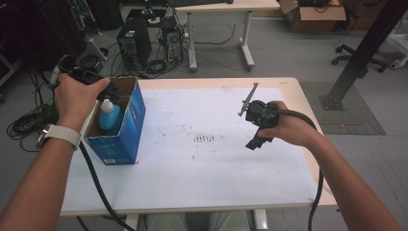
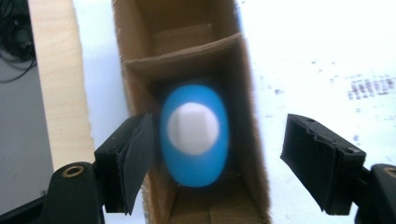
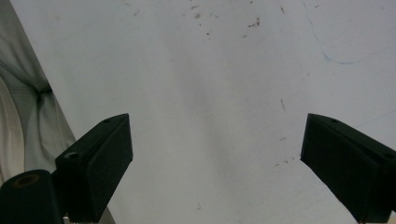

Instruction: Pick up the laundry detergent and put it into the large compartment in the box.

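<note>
Left gripper [image 2: 219, 158]: jaws spread wide, empty, above the blue bottle [image 2: 194, 135] standing in the open cardboard box [image 1: 126, 126]. White sheet [image 1: 202, 144] covers the table [image 1: 308, 103]; grey floor, computers [image 1: 134, 43] beyond. Right gripper [image 3: 217, 163]: jaws wide apart, empty.

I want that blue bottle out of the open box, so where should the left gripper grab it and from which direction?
Come straight down from above with the left gripper and close on the white cap or the neck under it. The blue bottle stands upright in the cardboard box, whose walls block its sides, leaving the top exposed.
</note>
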Demonstrator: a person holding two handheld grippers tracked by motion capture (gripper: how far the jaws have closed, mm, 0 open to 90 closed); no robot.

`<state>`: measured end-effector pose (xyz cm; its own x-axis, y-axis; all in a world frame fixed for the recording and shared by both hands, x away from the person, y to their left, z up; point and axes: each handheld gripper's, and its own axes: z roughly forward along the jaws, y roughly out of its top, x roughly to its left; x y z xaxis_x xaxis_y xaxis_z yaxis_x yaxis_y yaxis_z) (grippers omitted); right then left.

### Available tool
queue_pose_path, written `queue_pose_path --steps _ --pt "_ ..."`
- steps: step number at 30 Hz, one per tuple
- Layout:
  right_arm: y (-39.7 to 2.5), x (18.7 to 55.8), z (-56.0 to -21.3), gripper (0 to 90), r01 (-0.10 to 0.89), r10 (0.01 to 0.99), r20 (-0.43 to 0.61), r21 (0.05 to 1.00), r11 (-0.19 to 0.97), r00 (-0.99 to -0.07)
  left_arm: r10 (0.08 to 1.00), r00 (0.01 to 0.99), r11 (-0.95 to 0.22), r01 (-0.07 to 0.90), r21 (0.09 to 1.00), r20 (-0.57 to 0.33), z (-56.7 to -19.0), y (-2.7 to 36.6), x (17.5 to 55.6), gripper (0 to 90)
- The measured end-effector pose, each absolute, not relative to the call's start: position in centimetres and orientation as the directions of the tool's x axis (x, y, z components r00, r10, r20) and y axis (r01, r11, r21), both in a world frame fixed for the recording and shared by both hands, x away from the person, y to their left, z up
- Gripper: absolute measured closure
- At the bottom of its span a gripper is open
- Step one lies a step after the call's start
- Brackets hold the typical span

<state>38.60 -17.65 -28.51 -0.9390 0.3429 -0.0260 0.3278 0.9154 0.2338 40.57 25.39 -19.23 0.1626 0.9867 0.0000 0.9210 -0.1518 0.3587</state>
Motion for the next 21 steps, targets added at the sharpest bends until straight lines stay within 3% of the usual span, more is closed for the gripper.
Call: queue_pose_path --steps 12,21 --pt "-17.6 38.4 -28.3 9.1 0.327 0.343 -0.028 0.238 0.914 -0.939 0.932 0.363 -0.328 0.856 0.401 -0.012 -16.8 21.2 38.9 21.6" --pt "-17.7 38.4 -28.2 9.1 0.330 0.346 -0.029 0.239 0.913 -0.938 0.887 0.461 -0.415 0.804 0.426 -0.006 -16.2 18.8 37.9 21.6"
